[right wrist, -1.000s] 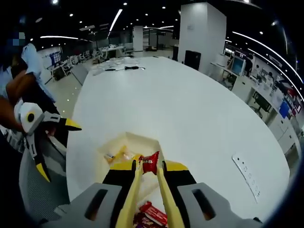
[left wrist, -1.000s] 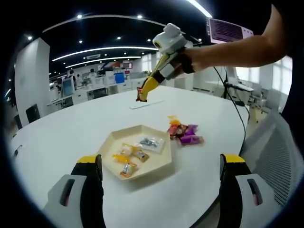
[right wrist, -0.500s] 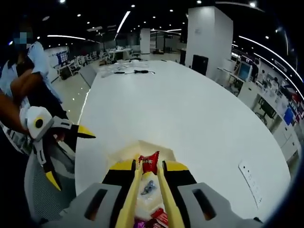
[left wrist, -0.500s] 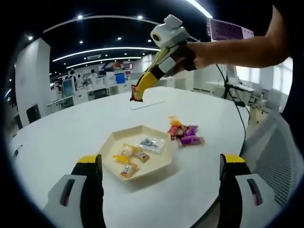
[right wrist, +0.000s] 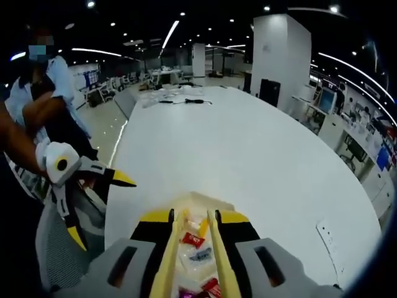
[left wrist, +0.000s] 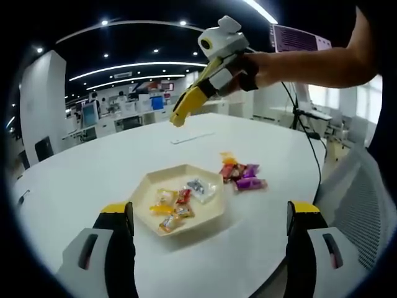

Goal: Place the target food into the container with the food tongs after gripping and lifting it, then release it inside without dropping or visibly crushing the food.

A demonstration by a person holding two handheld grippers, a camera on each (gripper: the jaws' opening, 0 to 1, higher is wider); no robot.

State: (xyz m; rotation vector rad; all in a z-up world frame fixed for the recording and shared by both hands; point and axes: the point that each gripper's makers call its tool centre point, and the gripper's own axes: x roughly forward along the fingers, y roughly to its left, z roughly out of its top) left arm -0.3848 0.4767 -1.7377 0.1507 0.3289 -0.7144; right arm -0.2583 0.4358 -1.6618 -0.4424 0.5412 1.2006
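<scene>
- One cream hexagonal tray (left wrist: 211,214) sits near the edge of a white round table (left wrist: 93,167), holding about five wrapped sweets, among them a red-wrapped candy (left wrist: 183,195) near the tray's middle.
- A second cluster of roughly five loose sweets (left wrist: 240,175), orange, red and purple, lies on the table just beside the tray.
- The right gripper (left wrist: 178,117), seen in the left gripper view, is held high over the table in a person's hand (left wrist: 248,68), tilted downward; its yellow tongs (right wrist: 192,248) stand slightly parted with nothing between them, and in the right gripper view the red-wrapped candy lies in the tray below.
- The left gripper (right wrist: 102,205), in the right gripper view, hangs off the table's edge with its jaws spread wide and empty.
</scene>
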